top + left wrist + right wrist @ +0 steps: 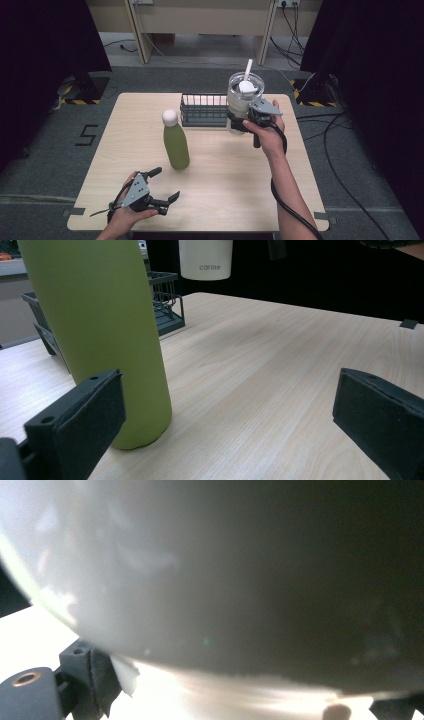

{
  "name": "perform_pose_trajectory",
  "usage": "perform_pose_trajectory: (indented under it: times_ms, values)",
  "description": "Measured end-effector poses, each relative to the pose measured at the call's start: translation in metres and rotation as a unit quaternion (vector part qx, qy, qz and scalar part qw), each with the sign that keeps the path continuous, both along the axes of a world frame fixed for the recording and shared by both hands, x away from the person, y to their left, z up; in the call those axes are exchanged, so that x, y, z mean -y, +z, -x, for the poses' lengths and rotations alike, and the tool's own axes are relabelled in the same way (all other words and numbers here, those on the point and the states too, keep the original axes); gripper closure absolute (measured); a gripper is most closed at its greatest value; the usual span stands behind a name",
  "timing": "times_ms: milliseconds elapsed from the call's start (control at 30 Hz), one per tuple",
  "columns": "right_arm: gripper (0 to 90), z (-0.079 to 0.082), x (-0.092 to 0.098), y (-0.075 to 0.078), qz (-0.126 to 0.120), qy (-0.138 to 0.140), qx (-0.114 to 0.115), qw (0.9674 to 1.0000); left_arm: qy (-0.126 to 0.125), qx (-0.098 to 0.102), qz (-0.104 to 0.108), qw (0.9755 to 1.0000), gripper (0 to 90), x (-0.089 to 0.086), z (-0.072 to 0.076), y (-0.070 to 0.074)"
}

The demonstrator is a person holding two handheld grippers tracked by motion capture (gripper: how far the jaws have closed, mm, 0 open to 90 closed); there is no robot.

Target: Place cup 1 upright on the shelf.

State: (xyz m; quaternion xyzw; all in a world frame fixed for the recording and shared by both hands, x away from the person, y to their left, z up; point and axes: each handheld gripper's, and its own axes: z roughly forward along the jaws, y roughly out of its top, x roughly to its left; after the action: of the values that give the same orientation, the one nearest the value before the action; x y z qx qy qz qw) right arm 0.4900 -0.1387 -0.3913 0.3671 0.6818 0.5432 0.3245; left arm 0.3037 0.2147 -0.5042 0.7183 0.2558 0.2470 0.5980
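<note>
A tall green bottle with a white cap stands upright on the wooden table, left of centre. My left gripper rests near the front edge, open, with nothing between its jaws. In the left gripper view the bottle stands just beyond the left pad. My right gripper is shut on a white tumbler with a clear lid and a white straw, held in the air by the rack's right end. The tumbler is pressed close against the right gripper view.
A dark wire rack sits at the table's far edge, behind the bottle. The tumbler hangs above the table past the rack. Bare tabletop lies right of the bottle. Cables trail on the floor at right.
</note>
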Motion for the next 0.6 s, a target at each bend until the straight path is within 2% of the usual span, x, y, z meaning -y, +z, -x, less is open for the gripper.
perform_pose_trajectory:
  times_ms: [367, 600]
  values:
    - [9.9, -0.023, -0.004, 0.013, -0.006, -0.009, 0.004, 0.9999, 0.001, -0.001, 0.003, 1.0, 0.0, -0.001, -0.001, 0.0]
    - [9.9, -0.032, -0.004, 0.018, -0.004, -0.013, 0.006, 0.9999, 0.002, -0.001, 0.004, 1.0, 0.0, -0.001, 0.0, 0.0]
